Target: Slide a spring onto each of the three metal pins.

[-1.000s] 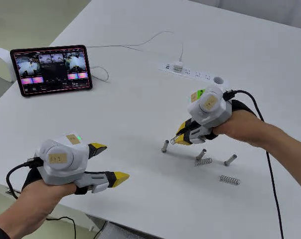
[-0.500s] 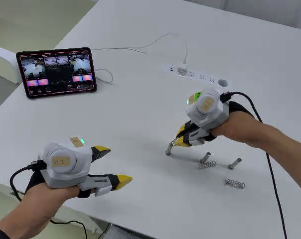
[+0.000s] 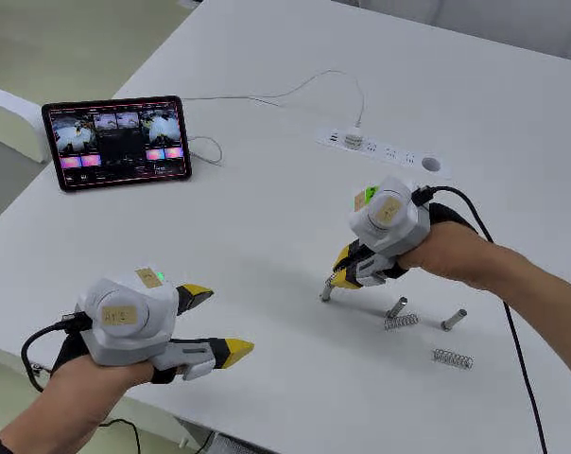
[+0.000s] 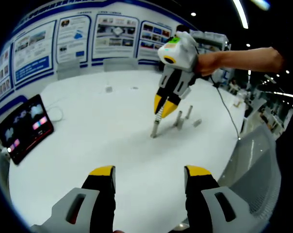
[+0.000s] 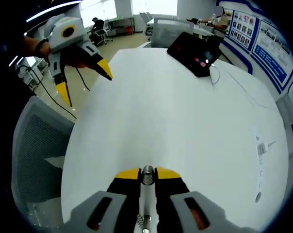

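White table [image 3: 267, 218] with metal pins [image 3: 453, 320], tablet [image 3: 117, 142]; poster-lined walls [image 4: 83, 39] beyond.

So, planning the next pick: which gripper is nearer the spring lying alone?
Right. The right gripper sits close, up-left of the spring; the left gripper is far left, by the table edge.

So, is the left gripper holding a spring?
No, the left gripper is open with nothing between its jaws; the spring sits in the right gripper.
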Demonstrator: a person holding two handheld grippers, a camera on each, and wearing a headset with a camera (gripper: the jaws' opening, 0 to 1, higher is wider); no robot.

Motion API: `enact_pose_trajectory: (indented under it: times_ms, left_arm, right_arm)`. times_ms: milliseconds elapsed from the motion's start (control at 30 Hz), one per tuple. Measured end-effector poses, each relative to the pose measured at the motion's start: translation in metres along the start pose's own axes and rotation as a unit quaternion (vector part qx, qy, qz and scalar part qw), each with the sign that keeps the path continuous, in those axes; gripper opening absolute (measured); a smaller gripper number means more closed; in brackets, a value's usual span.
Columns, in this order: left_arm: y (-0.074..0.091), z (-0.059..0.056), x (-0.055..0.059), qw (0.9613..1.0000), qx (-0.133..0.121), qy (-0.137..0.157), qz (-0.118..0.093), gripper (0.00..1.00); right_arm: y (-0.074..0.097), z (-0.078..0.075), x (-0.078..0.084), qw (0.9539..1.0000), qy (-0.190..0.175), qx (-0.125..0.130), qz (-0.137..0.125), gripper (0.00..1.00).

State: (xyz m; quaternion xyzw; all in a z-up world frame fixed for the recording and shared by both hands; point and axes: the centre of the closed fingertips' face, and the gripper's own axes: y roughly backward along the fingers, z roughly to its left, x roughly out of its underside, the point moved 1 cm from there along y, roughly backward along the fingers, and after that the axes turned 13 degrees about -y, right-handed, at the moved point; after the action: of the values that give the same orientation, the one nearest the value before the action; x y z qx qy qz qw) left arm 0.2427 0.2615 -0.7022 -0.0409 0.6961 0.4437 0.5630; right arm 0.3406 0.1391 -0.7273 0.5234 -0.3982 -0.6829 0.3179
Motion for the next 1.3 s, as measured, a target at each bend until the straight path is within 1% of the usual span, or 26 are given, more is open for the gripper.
enact_pose_trajectory:
  times_ms: [167,400,500,700,967,1300]
  left_arm:
    - [0.000,0.001,-0.001,1.0000,-0.001,0.001,-0.001,0.58]
    - [0.002,0.002,0.001,1.0000,-0.003,0.002,0.001,0.58]
    - [0.003,0.002,0.002,1.0000,-0.004,0.004,0.001,0.58]
    - [0.005,0.003,0.005,0.9999,-0.007,0.007,0.003,0.57]
    - [0.007,0.004,0.009,0.9999,-0.008,0.012,0.007,0.57]
    - [0.008,0.005,0.010,0.9998,-0.011,0.012,0.008,0.57]
  right_arm:
    - [-0.006,0.001,-0.001,0.9999,0.011,0.001,0.005,0.13]
    - [-0.015,0.002,0.001,0.9997,0.022,0.001,0.013,0.13]
    - [-0.018,0.001,0.002,0.9996,0.024,0.005,0.017,0.13]
    - [-0.026,0.001,0.005,0.9993,0.028,0.005,0.023,0.13]
    - [-0.036,0.001,0.008,0.9991,0.030,0.000,0.030,0.13]
    - [-0.042,0.003,0.011,0.9991,0.029,-0.006,0.032,0.13]
